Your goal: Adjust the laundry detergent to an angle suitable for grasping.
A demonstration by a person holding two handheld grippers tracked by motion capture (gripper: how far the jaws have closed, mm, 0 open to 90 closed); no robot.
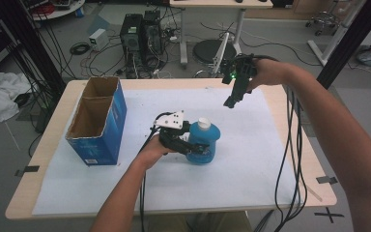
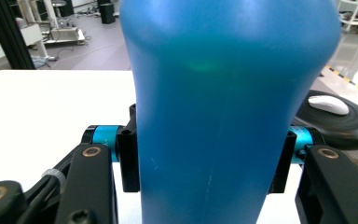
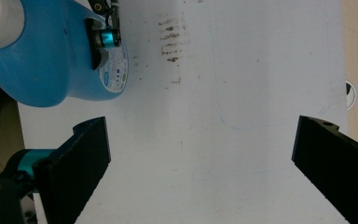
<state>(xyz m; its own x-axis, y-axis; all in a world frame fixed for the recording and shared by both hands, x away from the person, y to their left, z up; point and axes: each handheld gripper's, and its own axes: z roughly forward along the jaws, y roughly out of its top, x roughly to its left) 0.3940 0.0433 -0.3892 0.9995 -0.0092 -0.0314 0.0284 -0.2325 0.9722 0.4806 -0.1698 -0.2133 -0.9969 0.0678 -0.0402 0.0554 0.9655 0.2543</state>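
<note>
Dim, even light in the high view; soft glare on the bottle (image 2: pixel 228 107), which is close and blurred.

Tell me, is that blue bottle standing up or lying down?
Standing up: the blue bottle rests on its base on the table, white cap on top.

White sheet (image 1: pixel 251 159) right of the blue bottle (image 1: pixel 204 142) lies open; cardboard box (image 1: pixel 99 121) probably blocks the left.
</note>
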